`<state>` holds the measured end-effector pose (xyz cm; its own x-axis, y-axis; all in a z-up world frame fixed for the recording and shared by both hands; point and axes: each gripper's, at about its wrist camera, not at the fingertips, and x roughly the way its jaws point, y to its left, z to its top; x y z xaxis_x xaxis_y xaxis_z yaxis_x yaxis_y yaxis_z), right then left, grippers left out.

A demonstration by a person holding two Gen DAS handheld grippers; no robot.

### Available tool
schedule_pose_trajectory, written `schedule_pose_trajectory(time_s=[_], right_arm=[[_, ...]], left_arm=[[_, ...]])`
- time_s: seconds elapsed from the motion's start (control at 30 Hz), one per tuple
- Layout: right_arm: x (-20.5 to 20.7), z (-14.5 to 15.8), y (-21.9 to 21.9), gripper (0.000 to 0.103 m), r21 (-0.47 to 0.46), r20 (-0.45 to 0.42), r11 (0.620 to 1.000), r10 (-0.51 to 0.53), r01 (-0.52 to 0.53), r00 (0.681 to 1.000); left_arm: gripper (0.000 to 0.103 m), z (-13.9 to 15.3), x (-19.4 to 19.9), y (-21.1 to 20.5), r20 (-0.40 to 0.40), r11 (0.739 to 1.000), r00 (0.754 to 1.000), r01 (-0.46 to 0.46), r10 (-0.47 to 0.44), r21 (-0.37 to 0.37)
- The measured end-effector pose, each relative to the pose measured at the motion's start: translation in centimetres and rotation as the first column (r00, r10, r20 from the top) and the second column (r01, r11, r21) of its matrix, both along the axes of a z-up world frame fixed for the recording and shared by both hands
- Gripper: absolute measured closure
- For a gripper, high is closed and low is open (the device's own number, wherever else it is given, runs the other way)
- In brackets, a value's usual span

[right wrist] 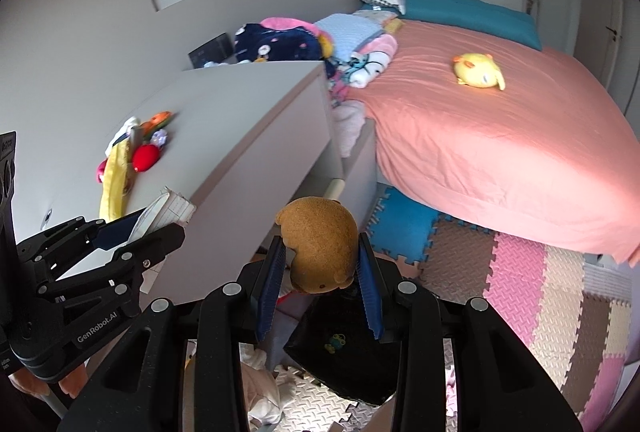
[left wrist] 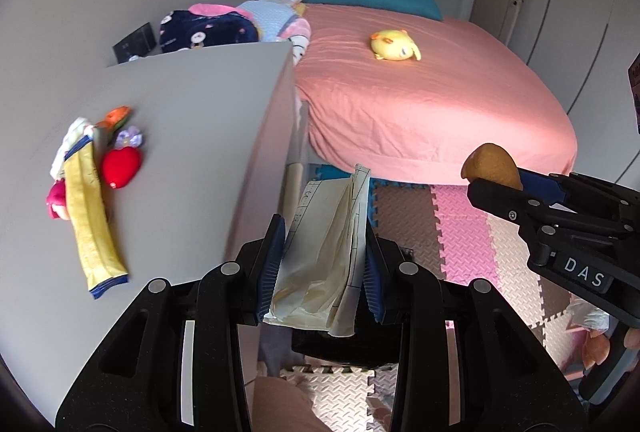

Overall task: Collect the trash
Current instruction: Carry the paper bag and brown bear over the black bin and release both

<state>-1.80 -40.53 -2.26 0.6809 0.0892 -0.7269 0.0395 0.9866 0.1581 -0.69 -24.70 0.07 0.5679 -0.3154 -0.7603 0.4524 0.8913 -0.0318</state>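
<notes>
Dresser (left wrist: 192, 136) beside bed (left wrist: 420, 104); black bin (right wrist: 348, 356) below jaws.

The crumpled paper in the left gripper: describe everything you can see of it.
The crumpled paper is a folded, creased sheet, white outside with thin printed lines and a cream-yellow inner layer. It looks thin and soft. It stands roughly upright between the blue ribbed pads of the left gripper, which press on both its sides; its top edge sticks out beyond the fingertips. It hangs beside the grey cabinet edge, above the foam floor mats. In the right wrist view only a lined corner shows.
</notes>
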Motion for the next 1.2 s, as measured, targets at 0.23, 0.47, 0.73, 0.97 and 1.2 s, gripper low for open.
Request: schedule_pose_trajectory(time_s=[0.23, 0.47, 0.73, 0.97, 1.2], right_arm=[[-1.0, -0.5, -2.7, 0.066, 0.003, -0.011, 0.998, -0.066, 0.066, 0.998], [-1.5, -1.0, -4.7, 0.066, 0.003, -0.025, 0.994, -0.113, 0.113, 0.993], [-1.2, -1.9, -5.4, 0.066, 0.011, -0.050, 0.991, -0.131, 0.132, 0.990], [-0.7, -2.1, -5.1, 0.066, 0.006, -0.057, 0.993, -0.121, 0.121, 0.991], [0.0, -2.3, -4.7, 0.065, 0.002, -0.071, 0.993, -0.115, 0.115, 0.991]], left_arm=[[0.067, -0.8, -0.3, -3.2, -0.024, 0.997, 0.997, 0.070, -0.070, 0.012], [0.067, -1.7, -0.3, -5.4, -0.051, 0.993, 0.992, 0.120, -0.119, 0.021], [0.067, -2.5, -0.5, -6.8, -0.073, 0.988, 0.986, 0.153, -0.150, 0.030], [0.067, -3.0, -0.3, -6.9, -0.083, 0.986, 0.984, 0.161, -0.158, 0.033], [0.044, -3.5, 0.6, -6.6, -0.134, 0.987, 0.979, 0.160, -0.154, 0.033]])
